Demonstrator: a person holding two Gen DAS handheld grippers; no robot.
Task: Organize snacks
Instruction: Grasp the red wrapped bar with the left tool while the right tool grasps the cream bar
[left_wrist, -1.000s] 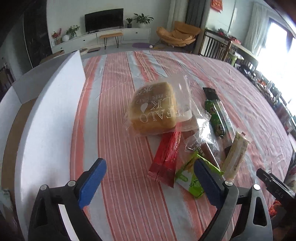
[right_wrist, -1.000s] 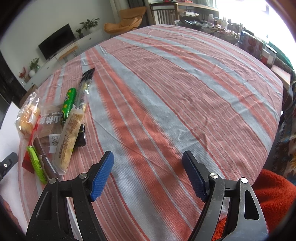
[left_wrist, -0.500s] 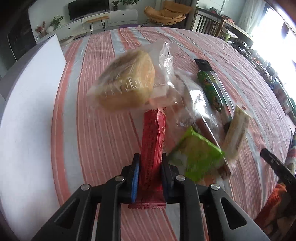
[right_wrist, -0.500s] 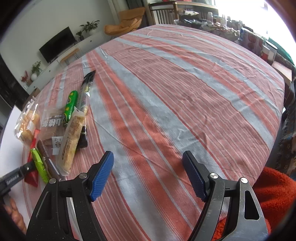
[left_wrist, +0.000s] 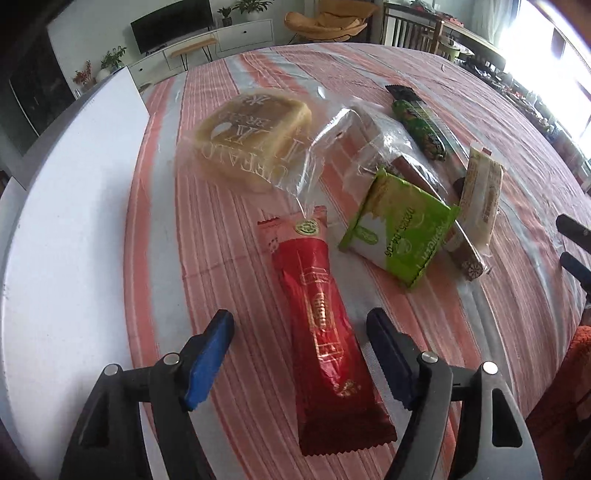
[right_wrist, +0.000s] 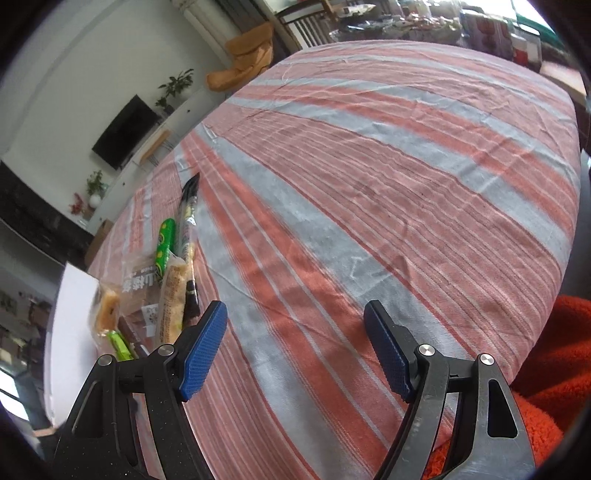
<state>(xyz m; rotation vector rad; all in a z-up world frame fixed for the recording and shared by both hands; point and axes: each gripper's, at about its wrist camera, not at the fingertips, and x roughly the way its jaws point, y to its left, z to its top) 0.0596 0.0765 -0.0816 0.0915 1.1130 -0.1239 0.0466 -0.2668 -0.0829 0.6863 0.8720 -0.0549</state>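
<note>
The striped cloth (left_wrist: 229, 206) fills everything ahead of both claws. Off the left claw's (left_wrist: 300, 356) left side sits the white box (left_wrist: 70, 236), its wall running alongside, well apart from the blue pads. Ahead of that claw lies the bread (left_wrist: 255, 138) in clear wrap, nothing blocking it. Right of the bread, a clear bag (left_wrist: 373, 147) slumps over the pile, with a green pack (left_wrist: 402, 229) leaning on it and a beige bar (left_wrist: 480, 192) just beyond. A green stick (left_wrist: 419, 127) lies farther out. The red bar (left_wrist: 321, 317) lies lengthwise right between the left pads, and those jaws have just been opening: released, neither pad touching the wrapper. Over to the right claw (right_wrist: 295, 356): spread wide over bare cloth, nothing between its pads. The snack pile sits off its left pad, the beige bar nearest, partly hidden behind that finger.
</note>
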